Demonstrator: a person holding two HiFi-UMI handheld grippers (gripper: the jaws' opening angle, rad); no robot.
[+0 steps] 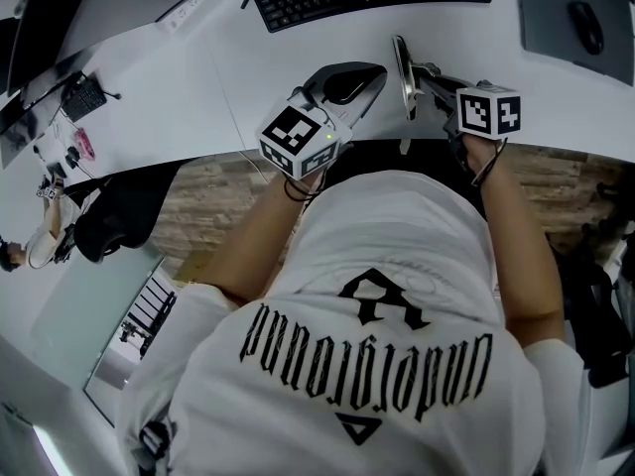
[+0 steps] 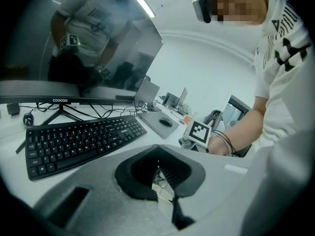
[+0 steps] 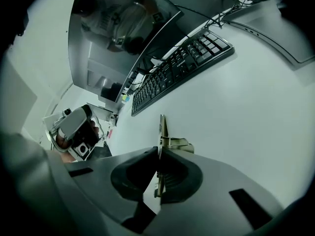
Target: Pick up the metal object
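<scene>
Right gripper view — right hand-held gripper (image 3: 158,154) pinches the upright metal object (image 3: 161,128) — keyboard (image 3: 182,58) well beyond.

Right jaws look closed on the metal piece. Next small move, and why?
Probably a short straight lift with the right gripper: its jaws are shut on the thin metal object, which stands on edge on the white desk.

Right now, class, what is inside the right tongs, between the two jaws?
A thin metal object stands edge-on, clamped in the right tongs. Its far end sticks out past the jaws, over the white desk. The part inside the grip is covered.
</scene>
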